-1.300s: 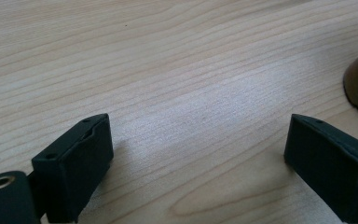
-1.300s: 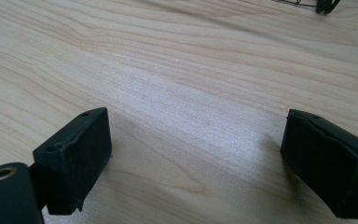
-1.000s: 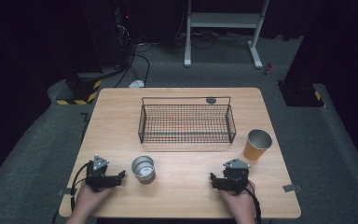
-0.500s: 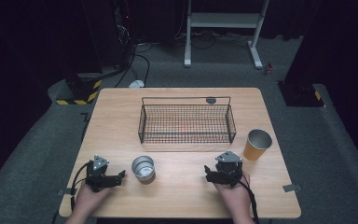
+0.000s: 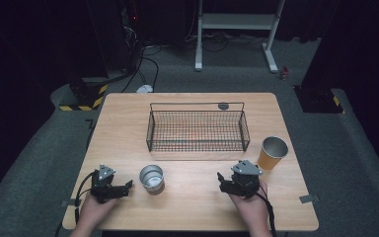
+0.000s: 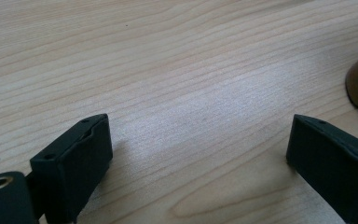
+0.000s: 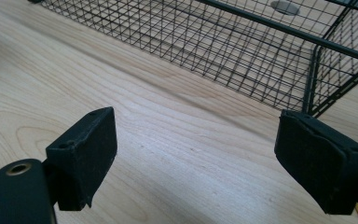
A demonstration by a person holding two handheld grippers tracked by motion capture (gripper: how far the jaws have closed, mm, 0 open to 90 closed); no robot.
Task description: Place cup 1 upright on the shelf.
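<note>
Tools rest low over the table [image 5: 197, 197], both spread wide and empty: left tool [image 5: 127, 186] just beside the steel cup [image 5: 151, 177], right tool [image 5: 220, 178] near the orange cup [image 5: 272, 153], facing the wire basket [image 5: 197, 129].

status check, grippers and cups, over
Left gripper open, empty, beside silver cup. Right gripper open, empty, left of orange cup. Both cups upright outside wire basket; nothing between.
</note>
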